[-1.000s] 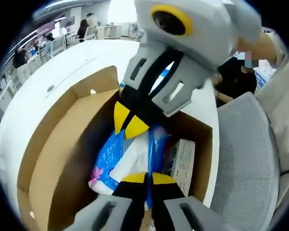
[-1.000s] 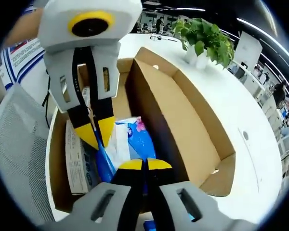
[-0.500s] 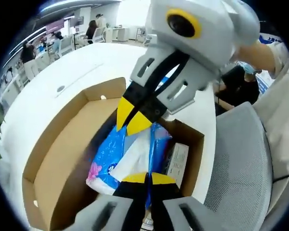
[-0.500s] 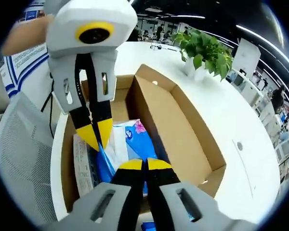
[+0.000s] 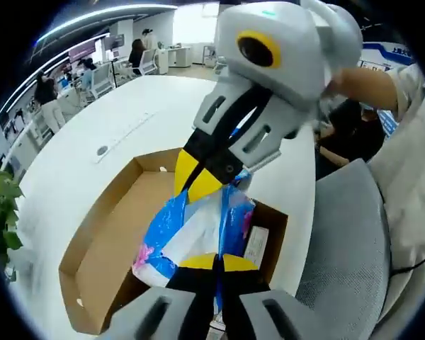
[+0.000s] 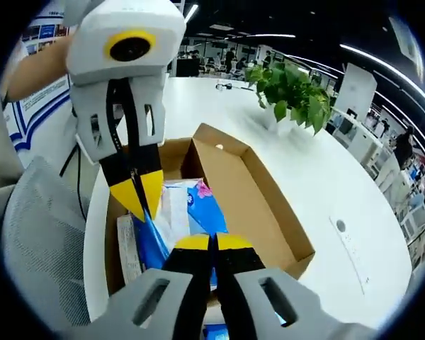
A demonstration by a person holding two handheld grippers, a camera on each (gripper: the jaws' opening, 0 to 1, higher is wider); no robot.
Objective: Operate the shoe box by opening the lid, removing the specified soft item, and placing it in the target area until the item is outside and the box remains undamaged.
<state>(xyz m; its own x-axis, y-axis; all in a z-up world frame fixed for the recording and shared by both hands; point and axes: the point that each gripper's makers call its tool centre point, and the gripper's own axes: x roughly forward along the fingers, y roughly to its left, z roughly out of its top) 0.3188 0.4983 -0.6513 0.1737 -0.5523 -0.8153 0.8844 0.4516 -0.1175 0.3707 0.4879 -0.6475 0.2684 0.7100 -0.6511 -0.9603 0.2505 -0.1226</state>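
On the round white table [image 5: 127, 117] I see the open brown cardboard shoe box [image 5: 117, 237]. My left gripper [image 5: 214, 262] and right gripper [image 6: 212, 242] both clench the soft blue-and-white plastic pack [image 5: 195, 230] above it.

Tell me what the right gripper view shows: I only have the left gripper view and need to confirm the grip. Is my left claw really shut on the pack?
Observer: Yes. Seen from the front, the left claw has its yellow tips pinched together on the blue-and-white pack.
Operator: And the right claw's own tips?
Observer: The right claw is shut on the pack's near edge, over the open shoe box.
Operator: Anything past the box?
Observer: A potted plant stands on the white table, apart from the box.
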